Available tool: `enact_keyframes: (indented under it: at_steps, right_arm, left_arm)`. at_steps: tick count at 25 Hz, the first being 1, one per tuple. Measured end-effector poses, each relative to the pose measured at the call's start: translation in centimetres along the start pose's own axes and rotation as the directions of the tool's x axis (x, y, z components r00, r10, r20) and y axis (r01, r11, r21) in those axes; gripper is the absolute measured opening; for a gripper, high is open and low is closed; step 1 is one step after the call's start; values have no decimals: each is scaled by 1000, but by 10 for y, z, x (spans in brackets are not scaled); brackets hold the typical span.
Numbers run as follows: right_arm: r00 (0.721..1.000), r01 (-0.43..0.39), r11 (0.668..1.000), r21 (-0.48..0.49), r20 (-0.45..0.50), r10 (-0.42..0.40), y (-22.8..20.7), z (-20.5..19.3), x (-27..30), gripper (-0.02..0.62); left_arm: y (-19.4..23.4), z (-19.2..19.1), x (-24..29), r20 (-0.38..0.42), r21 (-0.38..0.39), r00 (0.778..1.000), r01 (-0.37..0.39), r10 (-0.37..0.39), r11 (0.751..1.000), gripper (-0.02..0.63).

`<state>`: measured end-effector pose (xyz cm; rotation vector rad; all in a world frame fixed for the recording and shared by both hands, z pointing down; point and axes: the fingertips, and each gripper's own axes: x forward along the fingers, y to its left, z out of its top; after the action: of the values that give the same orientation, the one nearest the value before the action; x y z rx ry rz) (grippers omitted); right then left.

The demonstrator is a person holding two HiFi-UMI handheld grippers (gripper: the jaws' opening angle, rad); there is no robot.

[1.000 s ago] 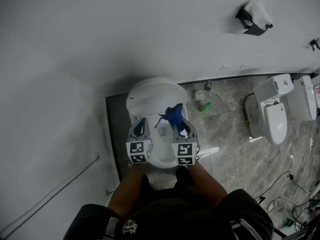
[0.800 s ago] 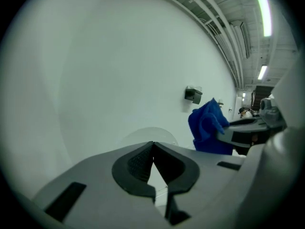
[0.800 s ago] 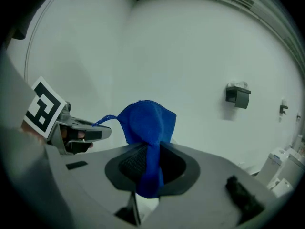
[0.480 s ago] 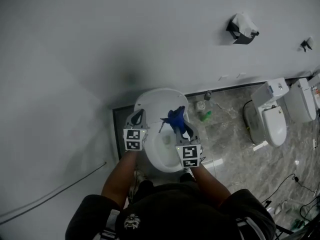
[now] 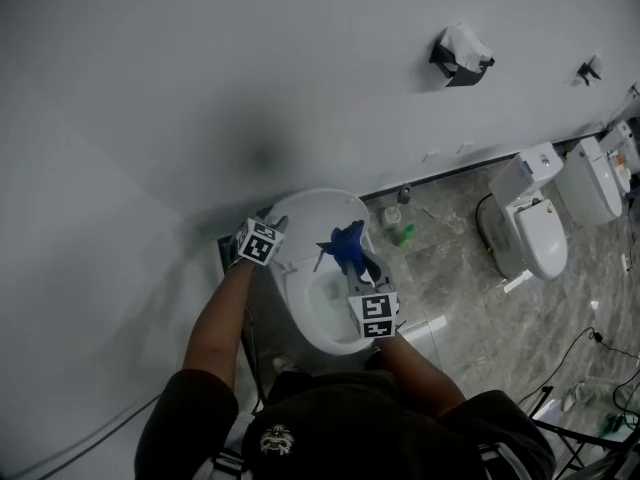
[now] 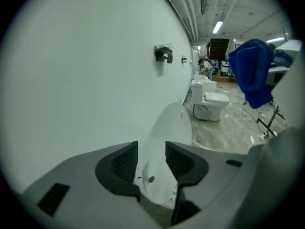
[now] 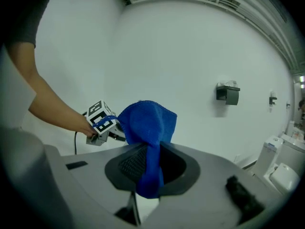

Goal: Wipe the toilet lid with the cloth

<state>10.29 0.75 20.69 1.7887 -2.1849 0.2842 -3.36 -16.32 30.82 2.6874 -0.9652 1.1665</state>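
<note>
The right gripper (image 7: pixel 151 168) is clenched on the blue cloth (image 7: pixel 147 123), which bunches above its jaws and hangs over the toilet bowl (image 5: pixel 335 318). The left gripper (image 6: pixel 151 162) has just been opening its jaws, now released and wide, with the edge of the raised toilet lid (image 6: pixel 167 128) showing in the gap, unpressed; the lid stands upright close to the wall (image 6: pixel 86 66). Wiping looks not yet begun, the cloth being apart from the lid; the next move calls for carrying the cloth across and pressing it flat on the lid's face, with the left gripper kept out of the stroke.
</note>
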Motion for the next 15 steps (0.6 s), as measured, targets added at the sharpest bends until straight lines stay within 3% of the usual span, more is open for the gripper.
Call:
enact_keyframes:
  at_steps: [5, 7, 12, 15]
  right_arm:
    - [1000, 14, 1000, -6, -28, -14, 9, -14, 8, 61]
    - [999, 22, 1000, -6, -32, -22, 9, -17, 4, 61]
    - [999, 32, 999, 11, -27, -32, 3, -18, -6, 61]
    - [999, 31, 999, 14, -17, -30, -5, -9, -10, 61]
  left_arm:
    - [18, -13, 31, -117, 56, 992, 43, -36, 998, 150]
    - [14, -10, 33, -119, 79, 992, 52, -43, 996, 75]
    - [-7, -9, 19, -120, 167, 990, 97, -78, 981, 56]
    - [-29, -11, 4, -119, 166, 985, 145, -127, 975, 48]
